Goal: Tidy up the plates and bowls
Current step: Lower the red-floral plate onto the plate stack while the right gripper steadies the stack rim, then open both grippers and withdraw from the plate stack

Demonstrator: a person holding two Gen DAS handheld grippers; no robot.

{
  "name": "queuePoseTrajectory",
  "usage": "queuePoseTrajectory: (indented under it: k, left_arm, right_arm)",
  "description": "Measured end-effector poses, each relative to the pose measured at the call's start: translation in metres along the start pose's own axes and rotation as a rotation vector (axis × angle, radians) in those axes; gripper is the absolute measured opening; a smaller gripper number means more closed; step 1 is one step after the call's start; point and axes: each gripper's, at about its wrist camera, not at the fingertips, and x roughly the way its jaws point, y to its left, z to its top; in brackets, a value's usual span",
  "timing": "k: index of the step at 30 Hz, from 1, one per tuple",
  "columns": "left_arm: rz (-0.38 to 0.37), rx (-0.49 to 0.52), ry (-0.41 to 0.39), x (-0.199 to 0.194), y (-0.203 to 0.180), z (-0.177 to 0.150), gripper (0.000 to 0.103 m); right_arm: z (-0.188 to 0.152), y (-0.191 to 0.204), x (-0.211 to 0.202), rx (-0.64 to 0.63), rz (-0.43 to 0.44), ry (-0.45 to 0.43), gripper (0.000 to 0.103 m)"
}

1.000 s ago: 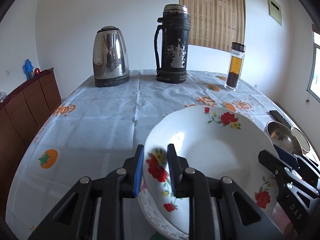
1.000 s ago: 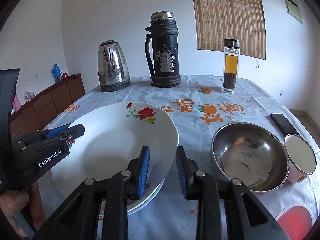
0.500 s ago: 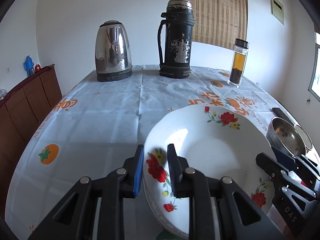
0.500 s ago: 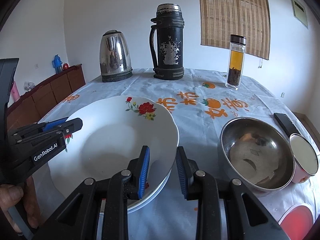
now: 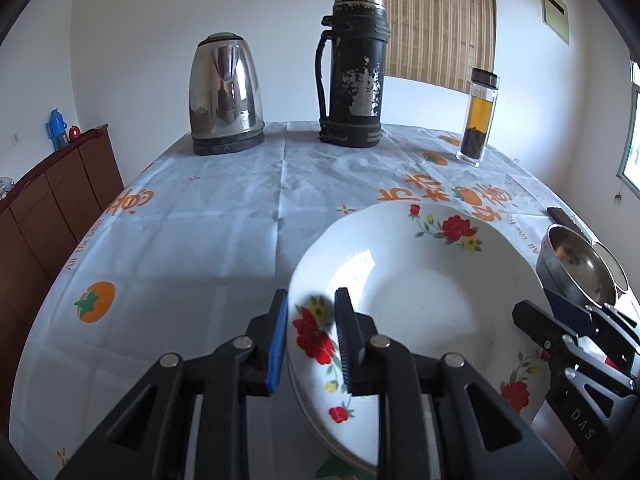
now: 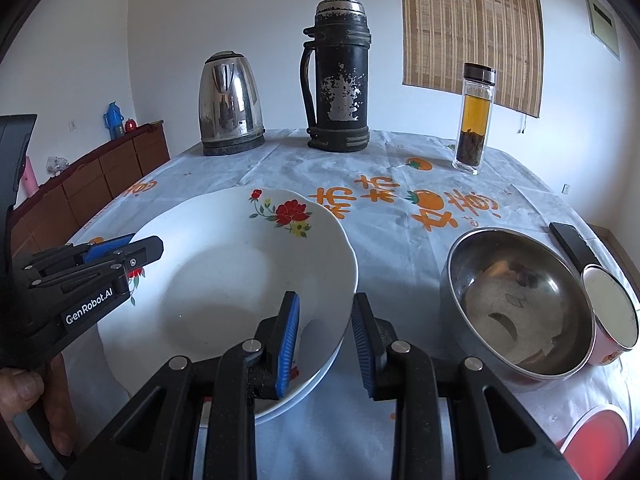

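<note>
A floral plate (image 5: 420, 292) is shown held at opposite rims above the tablecloth (image 5: 224, 216), with a second plate's edge (image 6: 320, 372) visible directly beneath it. At the plate's left rim, the left gripper (image 5: 310, 340) is seen clamped on the plate, one blue pad outside the rim and one black pad inside it, over a red flower. To the left of this gripper a broad stretch of cloth lies open as far as the table's left edge, beyond which a wooden cabinet (image 5: 48, 200) is seen. At the far edge of the table a steel kettle (image 5: 226, 96), a black flask (image 5: 354, 72) and a glass tea bottle (image 5: 478, 116) are lined up, well apart from the plates, with open cloth between. At the plate's near right rim, the right gripper (image 6: 326, 338) is set astride the rim: the blue pad lies inside the bowl of the plate and the black pad outside; whether both pads press on the rim cannot be told. Just to the right a steel bowl (image 6: 516, 304) stands on the cloth, near the plates but apart from them. A small enamel cup (image 6: 610, 312) is seen touching the bowl's right side, a dark flat device (image 6: 570, 242) lies behind it near the table's right edge, and a red lid (image 6: 596, 436) is cut off at the lower right corner
</note>
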Motion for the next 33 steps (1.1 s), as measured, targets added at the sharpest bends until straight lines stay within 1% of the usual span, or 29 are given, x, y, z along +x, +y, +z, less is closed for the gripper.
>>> queuePoseTrajectory:
  k: [18,33]
  left_arm:
    - [0.006,-0.005,0.044,0.0091,0.002,-0.0049,0.02]
    - [0.02,0.014,0.044,0.0097,-0.0009,-0.0075,0.021]
  right_arm:
    - [-0.0002,0.0035,0.0033,-0.021,0.002,0.019,0.029]
    - [-0.0003,0.0026,0.0079,-0.016,-0.003,0.042,0.029]
